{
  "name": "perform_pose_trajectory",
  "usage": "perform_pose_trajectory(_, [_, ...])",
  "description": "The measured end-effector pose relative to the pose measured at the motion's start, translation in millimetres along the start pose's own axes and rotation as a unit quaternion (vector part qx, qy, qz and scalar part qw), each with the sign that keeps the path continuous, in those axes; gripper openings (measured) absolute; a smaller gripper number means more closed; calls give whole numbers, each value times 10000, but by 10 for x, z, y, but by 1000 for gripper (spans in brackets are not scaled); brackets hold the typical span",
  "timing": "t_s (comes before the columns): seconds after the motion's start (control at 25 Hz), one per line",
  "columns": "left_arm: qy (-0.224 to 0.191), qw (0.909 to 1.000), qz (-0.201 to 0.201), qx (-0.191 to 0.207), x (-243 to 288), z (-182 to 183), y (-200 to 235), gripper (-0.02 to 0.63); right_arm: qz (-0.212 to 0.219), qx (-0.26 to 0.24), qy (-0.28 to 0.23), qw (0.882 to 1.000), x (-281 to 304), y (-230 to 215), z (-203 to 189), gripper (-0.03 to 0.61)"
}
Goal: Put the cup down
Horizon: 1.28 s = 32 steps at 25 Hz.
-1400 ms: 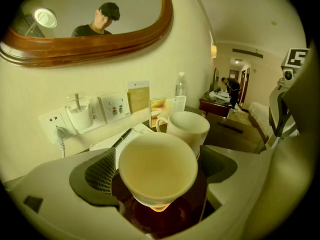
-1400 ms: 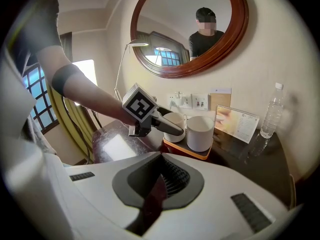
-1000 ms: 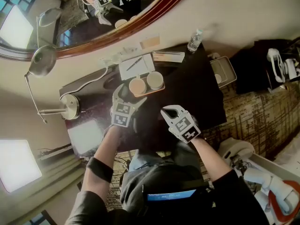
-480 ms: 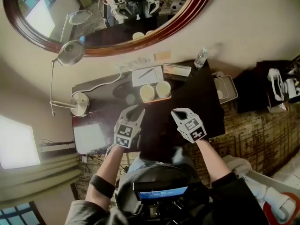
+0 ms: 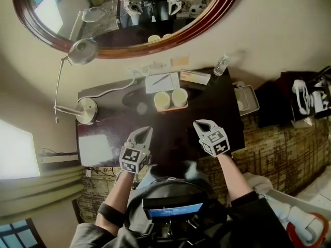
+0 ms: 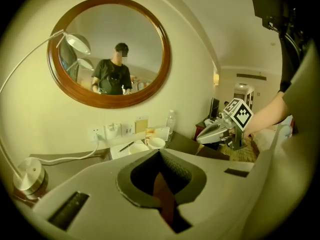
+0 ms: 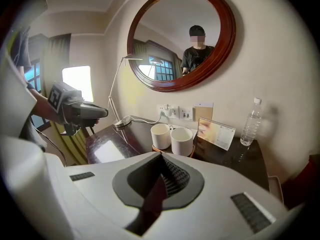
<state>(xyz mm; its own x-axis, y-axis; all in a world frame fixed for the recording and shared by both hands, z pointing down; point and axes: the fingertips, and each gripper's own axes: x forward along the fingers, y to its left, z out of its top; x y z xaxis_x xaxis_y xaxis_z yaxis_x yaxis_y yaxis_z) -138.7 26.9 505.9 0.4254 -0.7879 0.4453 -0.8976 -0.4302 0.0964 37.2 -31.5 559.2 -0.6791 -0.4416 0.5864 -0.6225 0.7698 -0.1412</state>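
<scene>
Two white cups [image 5: 162,101] [image 5: 179,97] stand side by side on a small orange tray [image 5: 170,108] at the back of the dark table [image 5: 212,107]. In the right gripper view the cups [image 7: 160,135] [image 7: 182,140] are upright and empty. My left gripper [image 5: 144,133] hovers near the table's front edge, well back from the cups; its jaws have just been closing, with nothing between them. My right gripper [image 5: 199,124] is level with it on the right, shut and empty. Each shows in the other's view: right gripper [image 6: 212,133], left gripper [image 7: 95,112].
A desk lamp base [image 5: 85,111] with its cable is at the table's left. A notepad with a pen [image 5: 162,81], a card [image 5: 195,77] and a water bottle [image 5: 221,64] line the wall. A round mirror [image 5: 129,14] hangs above. A grey tray [image 5: 247,99] sits off the right end.
My left gripper has drawn back from the cups toward the table's front edge and its jaws have closed. My right gripper has pulled back slightly. The cups stay on the tray.
</scene>
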Motion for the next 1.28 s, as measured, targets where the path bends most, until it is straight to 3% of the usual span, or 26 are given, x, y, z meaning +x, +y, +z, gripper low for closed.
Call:
perform_pose_trajectory(0.32, [-31, 9993, 168, -345, -163, -118, 119, 6, -26, 124, -32, 9999, -38, 45, -43, 3])
perform_pose_trajectory(1.2, [-188, 9992, 125, -323, -178, -340, 170, 5, -134, 320, 16, 9994, -71, 87, -250, 5])
perform_pose_trajectory(1.28, [-134, 9995, 107, -254, -178, -325, 172, 5, -219, 223, -44, 9995, -42, 61, -213, 32])
